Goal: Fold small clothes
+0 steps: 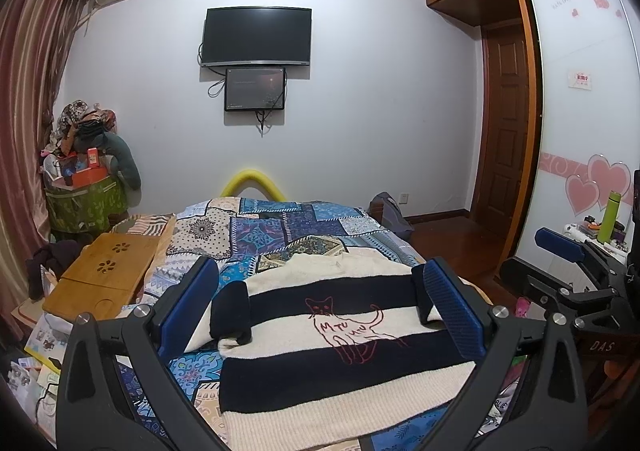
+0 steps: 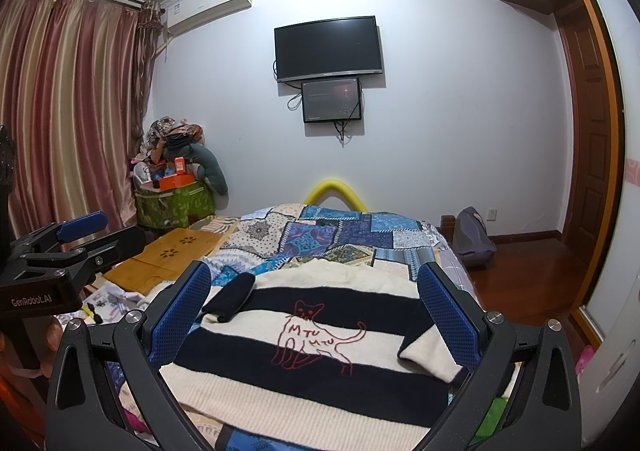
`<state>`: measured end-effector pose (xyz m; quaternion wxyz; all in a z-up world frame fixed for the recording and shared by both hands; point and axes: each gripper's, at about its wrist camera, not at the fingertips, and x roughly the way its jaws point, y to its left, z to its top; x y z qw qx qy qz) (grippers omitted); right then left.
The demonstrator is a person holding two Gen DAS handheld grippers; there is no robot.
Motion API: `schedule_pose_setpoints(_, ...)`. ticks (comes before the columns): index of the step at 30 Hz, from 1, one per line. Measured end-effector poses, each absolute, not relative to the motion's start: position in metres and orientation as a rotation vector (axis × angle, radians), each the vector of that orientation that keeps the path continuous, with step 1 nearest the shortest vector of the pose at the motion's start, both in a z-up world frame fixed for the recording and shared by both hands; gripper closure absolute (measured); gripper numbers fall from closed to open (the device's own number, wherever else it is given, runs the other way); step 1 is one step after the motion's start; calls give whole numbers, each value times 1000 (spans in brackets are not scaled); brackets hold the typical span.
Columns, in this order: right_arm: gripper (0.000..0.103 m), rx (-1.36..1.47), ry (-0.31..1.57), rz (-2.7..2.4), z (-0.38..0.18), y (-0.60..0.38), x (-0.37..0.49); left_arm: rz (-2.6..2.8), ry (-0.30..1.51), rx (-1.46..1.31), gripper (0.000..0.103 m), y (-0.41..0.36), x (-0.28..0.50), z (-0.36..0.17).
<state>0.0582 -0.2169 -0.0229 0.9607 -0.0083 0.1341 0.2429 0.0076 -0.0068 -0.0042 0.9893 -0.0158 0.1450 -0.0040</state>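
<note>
A small cream and navy striped sweater (image 1: pixel 320 331) (image 2: pixel 312 335) with a red cat outline lies flat on the patchwork bedspread (image 1: pixel 280 227) (image 2: pixel 332 231). Both sleeves are folded in over its front. My left gripper (image 1: pixel 320 303) hovers above the sweater, open, with nothing between its blue pads. My right gripper (image 2: pixel 316 307) is likewise open and empty over the sweater. The right gripper also shows at the right edge of the left wrist view (image 1: pixel 568 255), and the left gripper at the left edge of the right wrist view (image 2: pixel 76 235).
A bamboo lap tray (image 1: pixel 104 271) (image 2: pixel 168 255) sits on the bed's left side, with papers and clutter below it. A green bag (image 1: pixel 84 203) piled with things stands in the corner by the curtains. A wardrobe (image 1: pixel 580 111) and door are on the right.
</note>
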Motion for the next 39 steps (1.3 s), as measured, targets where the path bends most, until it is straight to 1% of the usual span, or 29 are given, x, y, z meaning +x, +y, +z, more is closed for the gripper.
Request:
schedule_pose_setpoints(13,1,-23,288,493,-26,-213,63,-11,311,-44,0,-4,18,-11)
schedule_pose_setpoints(21,1,-35,338,505,-37,-203,88,51,378,-82,0,32,46,-31)
schedule_pose_setpoints(31,1,-74,476,514,-72,-184,162,270,569,-152,0,144,116,-91)
schedule_pose_setpoints(38,1,-94,577,501,-98,-171,220,372,759,-308,0,232,160,-158)
schedule_pose_setpoints(39,1,-102,586,495,-101,-169,225,390,787,-335,4,244,165,-170)
